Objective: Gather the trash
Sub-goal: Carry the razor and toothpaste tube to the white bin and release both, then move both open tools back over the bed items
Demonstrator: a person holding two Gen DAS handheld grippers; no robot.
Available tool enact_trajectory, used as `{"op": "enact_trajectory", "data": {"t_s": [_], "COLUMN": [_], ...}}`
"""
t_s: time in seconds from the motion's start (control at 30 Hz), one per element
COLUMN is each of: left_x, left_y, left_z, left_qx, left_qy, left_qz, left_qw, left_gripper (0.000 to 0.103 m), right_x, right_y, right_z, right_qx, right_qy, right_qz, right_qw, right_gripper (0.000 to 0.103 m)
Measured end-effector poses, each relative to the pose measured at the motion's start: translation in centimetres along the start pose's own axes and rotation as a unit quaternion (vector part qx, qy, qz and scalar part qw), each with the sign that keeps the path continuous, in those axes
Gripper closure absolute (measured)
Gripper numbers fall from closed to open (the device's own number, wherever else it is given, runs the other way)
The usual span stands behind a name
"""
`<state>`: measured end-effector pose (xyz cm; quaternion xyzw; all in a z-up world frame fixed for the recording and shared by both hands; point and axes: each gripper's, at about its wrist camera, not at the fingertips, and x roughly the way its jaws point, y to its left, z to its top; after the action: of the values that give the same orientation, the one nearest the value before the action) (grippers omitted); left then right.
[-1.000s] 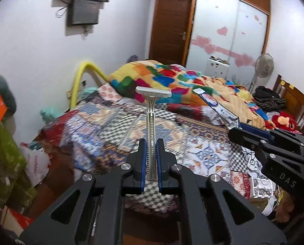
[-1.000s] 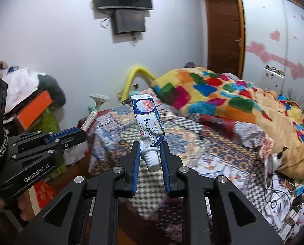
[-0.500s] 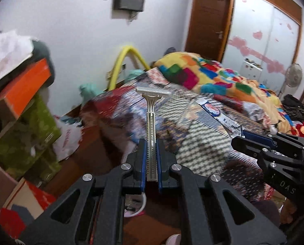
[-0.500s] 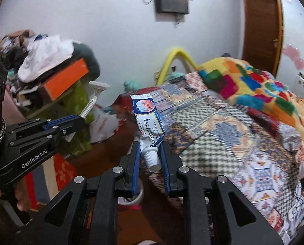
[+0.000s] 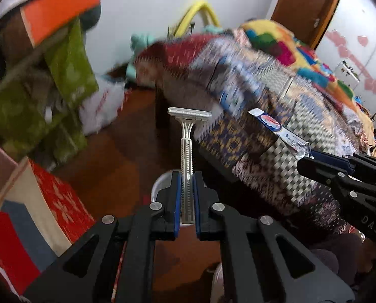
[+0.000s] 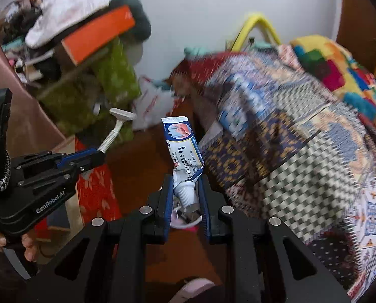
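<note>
Left wrist view: your left gripper [image 5: 187, 197] jaws pinch the light, stiff razor [image 5: 188, 166] by its handle; the right gripper [image 6: 186, 197] jaws pinch the soft tube [image 6: 184, 149] near its cap.

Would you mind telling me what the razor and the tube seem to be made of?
Razor: apparently moulded plastic, pale grey and matt, with a ribbed handle; blade strips look metallic. Tube: likely thin laminate or soft metal, glossy printed, creased sharply near its white ribbed plastic cap.
</note>
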<state>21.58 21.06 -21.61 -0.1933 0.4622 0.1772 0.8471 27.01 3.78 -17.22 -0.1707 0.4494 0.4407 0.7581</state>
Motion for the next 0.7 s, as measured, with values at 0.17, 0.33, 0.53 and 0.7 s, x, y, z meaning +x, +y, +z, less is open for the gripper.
{"op": "enact_trajectory", "data": {"t_s": [0.17, 0.33, 0.53, 0.7], "left_x": [4.4, 7.6, 9.7, 10.5], "left_y": [0.8, 1.1, 1.2, 1.7], "left_z": [-1.2, -1.5, 0.3, 0.4], "left_qx": [-0.016, -0.019, -0.017, -0.025], "left_qy": [0.050, 0.082, 0.083, 0.096], "left_qz": [-0.001, -0.001, 0.016, 0.021], "left_qw": [0.9986, 0.9964, 0.9963, 0.9948], "left_gripper": [0.096, 0.096, 0.090, 0.081], "right_x": [4.8, 8.2, 10.2, 11.2], "right_y": [-0.2, -0.9, -1.4, -1.9], "right_z": [-0.4, 0.2, 1.7, 1.4], "right_qx": [0.005, 0.013, 0.017, 0.011], "right_qy": [0.056, 0.095, 0.108, 0.116], "right_qz": [0.014, 0.026, 0.054, 0.039], "right_qw": [0.998, 0.995, 0.993, 0.992], "right_gripper": [0.085, 0.085, 0.076, 0.059]}}
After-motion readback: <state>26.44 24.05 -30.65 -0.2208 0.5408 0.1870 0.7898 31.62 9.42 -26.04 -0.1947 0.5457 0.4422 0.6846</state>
